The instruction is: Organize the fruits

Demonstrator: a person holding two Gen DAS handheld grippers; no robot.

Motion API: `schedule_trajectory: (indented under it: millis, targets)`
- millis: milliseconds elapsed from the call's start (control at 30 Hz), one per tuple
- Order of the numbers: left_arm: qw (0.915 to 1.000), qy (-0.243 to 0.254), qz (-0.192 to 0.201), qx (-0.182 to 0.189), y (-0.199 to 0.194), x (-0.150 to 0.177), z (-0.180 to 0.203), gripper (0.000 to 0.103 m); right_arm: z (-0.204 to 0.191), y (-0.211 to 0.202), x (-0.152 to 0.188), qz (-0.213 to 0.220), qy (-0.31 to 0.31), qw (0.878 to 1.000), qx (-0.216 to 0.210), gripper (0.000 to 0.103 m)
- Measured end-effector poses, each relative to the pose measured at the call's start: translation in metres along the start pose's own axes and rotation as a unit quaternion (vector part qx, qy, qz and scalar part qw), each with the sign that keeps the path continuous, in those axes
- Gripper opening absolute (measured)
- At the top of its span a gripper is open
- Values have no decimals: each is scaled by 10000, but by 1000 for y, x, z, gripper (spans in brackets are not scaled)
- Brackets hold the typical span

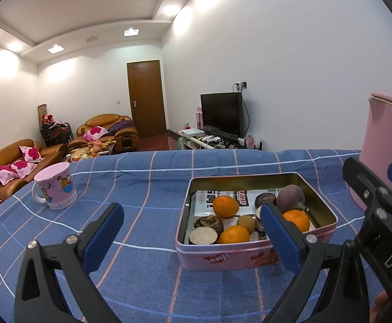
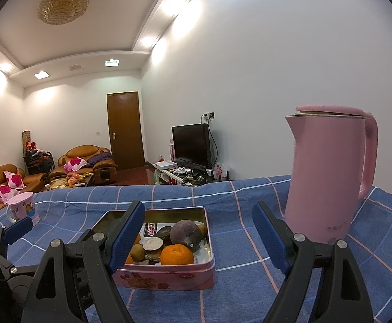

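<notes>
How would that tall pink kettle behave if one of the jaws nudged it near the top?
The pink kettle is tall on a narrow base, so it would probably tip. The soft checked cloth beneath may add wobble. Its smooth walls look slippery.

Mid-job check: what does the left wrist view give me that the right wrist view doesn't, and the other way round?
Left wrist only: the tin's near-left contents, two cut brown pieces, and all three oranges unblocked.

Right wrist only: the whole pink kettle, lid to base, with handle; the left view crops it at the frame edge.

Both: the pink tin on the blue checked cloth, the purple fruit, the pink mug, and each view's own claw open and empty: left claw, right claw.
</notes>
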State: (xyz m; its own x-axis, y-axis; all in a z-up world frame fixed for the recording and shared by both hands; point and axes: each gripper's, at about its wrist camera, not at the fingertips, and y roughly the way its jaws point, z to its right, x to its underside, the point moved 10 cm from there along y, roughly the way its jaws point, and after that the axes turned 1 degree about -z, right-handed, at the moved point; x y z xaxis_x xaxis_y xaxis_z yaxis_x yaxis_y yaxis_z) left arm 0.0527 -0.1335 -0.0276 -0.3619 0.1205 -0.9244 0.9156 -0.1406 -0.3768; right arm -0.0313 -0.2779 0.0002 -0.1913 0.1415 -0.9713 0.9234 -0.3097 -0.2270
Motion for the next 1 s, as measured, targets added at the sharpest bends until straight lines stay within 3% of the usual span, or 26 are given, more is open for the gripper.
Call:
schedule_trajectory:
  millis: [367,467,533,633,700,800,1000]
  targets:
    - [10000,-19,-45,-34,3,1,-3,103,5,0,-1,0,34,9999,108,84]
    - [10000,-23,-60,-59,5,1,-4,103,16,-2,-3,39,104,9990,441,84]
    - [10000,-13,-66,-59,6,1,-3,103,33,-1,-2,-10,185,9956,917,84]
    - [9999,9,-84,-56,6,2,-3,103,67,8,11,-576,233,9811,1834,92]
    - [9999,-1,-87,-51,6,2,-3,103,90,17,27,-1140,452,9672,2225,93]
    - [9999,-21,-109,1,7,3,-3,103,113,25,47,-1707,865,9518,2398,93]
    - [9998,-34,-164,135,9,4,1,103,127,35,70,-2355,1065,9339,2472,93]
